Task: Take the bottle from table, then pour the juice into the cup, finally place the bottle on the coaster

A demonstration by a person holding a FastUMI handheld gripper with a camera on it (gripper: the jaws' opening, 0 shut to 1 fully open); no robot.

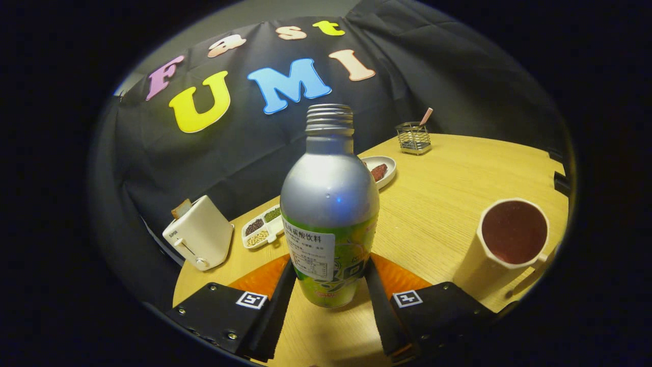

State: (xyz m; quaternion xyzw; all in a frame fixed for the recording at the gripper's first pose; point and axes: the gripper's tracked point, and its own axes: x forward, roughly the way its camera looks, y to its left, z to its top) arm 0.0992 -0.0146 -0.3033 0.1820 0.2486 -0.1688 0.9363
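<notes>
Bottle (329, 214): silver w/ green label, cap off, upright between the two fingers, base appears just above the table (458, 173). Gripper (330, 285) is clamped on it: both fingers press the lower label part, one each side, gap approx. bottle-wide. Orange coaster (402, 279) lies under/behind the bottle, showing past both fingers. Cup (501, 244), cream w/ dark red inside, stands to the right, apart from the bottle. Left side: toaster (199, 239) w/ a slice sticking up, then a divided tray (263, 227) of beans. Beyond the bottle, a small plate (381, 169) w/ smth red; further back a wire holder (414, 137).
</notes>
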